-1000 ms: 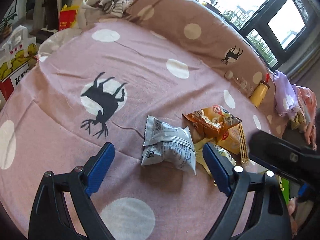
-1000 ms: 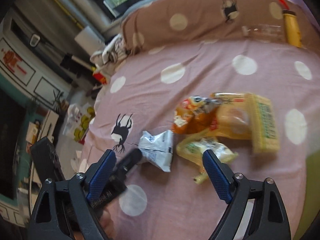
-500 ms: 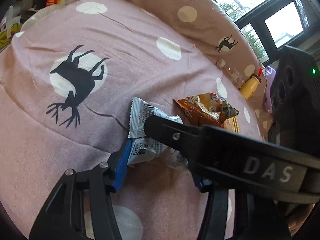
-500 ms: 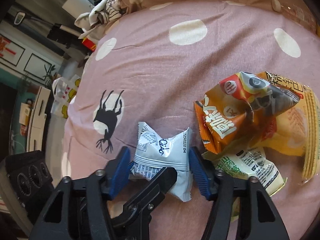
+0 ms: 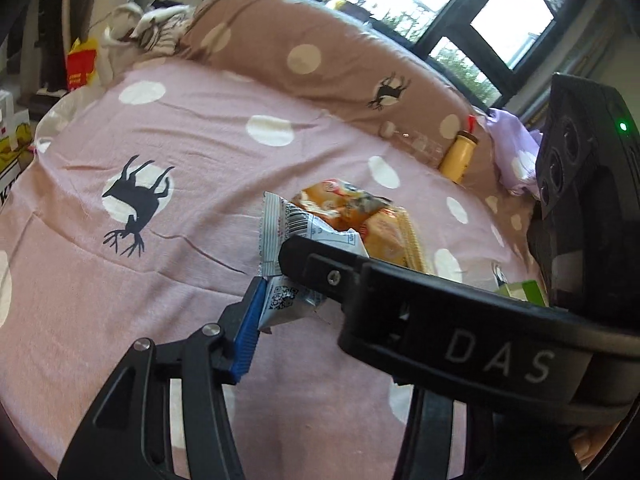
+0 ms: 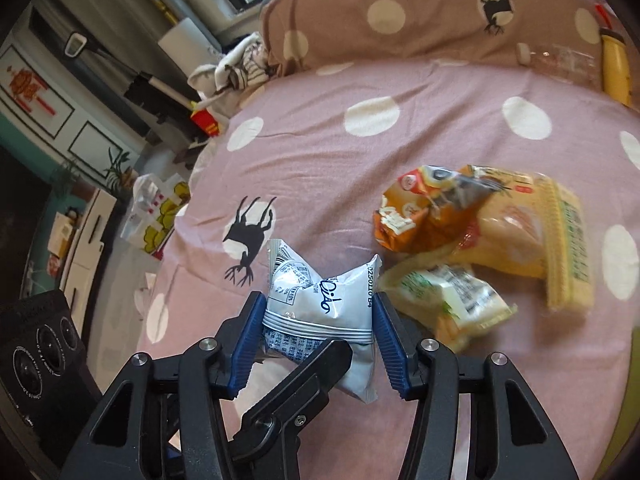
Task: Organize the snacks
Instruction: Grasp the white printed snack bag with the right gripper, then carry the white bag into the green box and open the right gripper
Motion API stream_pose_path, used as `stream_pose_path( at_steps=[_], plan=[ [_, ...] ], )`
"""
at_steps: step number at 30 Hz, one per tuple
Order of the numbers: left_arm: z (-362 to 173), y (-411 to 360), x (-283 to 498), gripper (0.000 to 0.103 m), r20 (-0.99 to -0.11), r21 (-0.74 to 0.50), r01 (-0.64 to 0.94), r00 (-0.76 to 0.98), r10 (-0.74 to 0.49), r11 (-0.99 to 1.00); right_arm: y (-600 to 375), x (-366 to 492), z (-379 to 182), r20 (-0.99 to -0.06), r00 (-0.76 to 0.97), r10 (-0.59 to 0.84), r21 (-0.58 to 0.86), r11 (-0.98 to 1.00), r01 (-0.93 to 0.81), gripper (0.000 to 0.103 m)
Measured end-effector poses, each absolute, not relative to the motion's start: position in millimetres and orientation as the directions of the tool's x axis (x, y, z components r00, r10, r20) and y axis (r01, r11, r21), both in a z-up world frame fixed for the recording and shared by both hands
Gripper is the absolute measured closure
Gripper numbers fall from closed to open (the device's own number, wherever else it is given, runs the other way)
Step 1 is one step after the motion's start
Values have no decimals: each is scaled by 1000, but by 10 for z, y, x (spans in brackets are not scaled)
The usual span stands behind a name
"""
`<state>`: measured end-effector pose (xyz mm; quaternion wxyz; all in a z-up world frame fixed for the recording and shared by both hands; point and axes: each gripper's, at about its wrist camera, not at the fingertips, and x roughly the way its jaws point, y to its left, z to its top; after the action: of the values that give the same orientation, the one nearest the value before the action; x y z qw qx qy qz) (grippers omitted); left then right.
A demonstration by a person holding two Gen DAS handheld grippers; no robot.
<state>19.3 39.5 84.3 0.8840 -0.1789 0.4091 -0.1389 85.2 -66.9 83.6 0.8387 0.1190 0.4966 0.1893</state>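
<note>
A crumpled white snack packet point(image 6: 316, 304) hangs just over the pink bedsheet point(image 6: 320, 152), and both grippers have hold of it. My right gripper point(image 6: 320, 340) has its blue pads pressed on the packet's two sides, and its jaws are closing further. In the left wrist view my left gripper point(image 5: 316, 320) grips the lower end of the white packet point(image 5: 280, 232). Only its left pad point(image 5: 248, 328) shows, because the right gripper's black body point(image 5: 440, 320) crosses in front. To the right lie an orange packet point(image 6: 416, 216), a yellow wafer packet point(image 6: 532, 240) and a green-white packet point(image 6: 452, 300).
A brown spotted pillow point(image 5: 300, 48) runs along the far side of the bed. A yellow bottle point(image 5: 458, 156) and a clear bottle point(image 6: 560, 56) lie against it. Bags and clutter stand on the floor past the bed's left edge point(image 6: 160, 208). A green box edge point(image 5: 524, 292) shows at right.
Both grippers went from wide open to closed on the white packet. They crossed each other over it, and the packet crumpled and came up a little off the sheet.
</note>
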Motion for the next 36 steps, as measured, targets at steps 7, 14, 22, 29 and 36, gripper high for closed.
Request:
stream_pose_path(
  at_steps=[7, 14, 22, 29, 36],
  plan=[
    [977, 21, -81, 53, -642, -413, 224, 616, -457, 883, -984, 396, 986, -760, 523, 385, 376, 918, -128, 47],
    [1091, -329, -296, 53, -617, -365, 342, 608, -500, 866, -1374, 47, 1089, -707, 619, 342, 391, 918, -59, 47],
    [1143, -630, -392, 54, -598, -329, 390, 619, -509, 860, -1678, -167, 1149, -673, 664, 325, 397, 917, -47, 47],
    [1221, -967, -417, 54, -578, -307, 457, 607, -545, 835, -2036, -301, 1214, -639, 711, 293, 426, 904, 10, 47],
    [1295, -1441, -432, 54, -550, -277, 561, 574, -607, 780, -2528, -516, 1279, -596, 774, 216, 445, 890, 95, 47]
  ],
)
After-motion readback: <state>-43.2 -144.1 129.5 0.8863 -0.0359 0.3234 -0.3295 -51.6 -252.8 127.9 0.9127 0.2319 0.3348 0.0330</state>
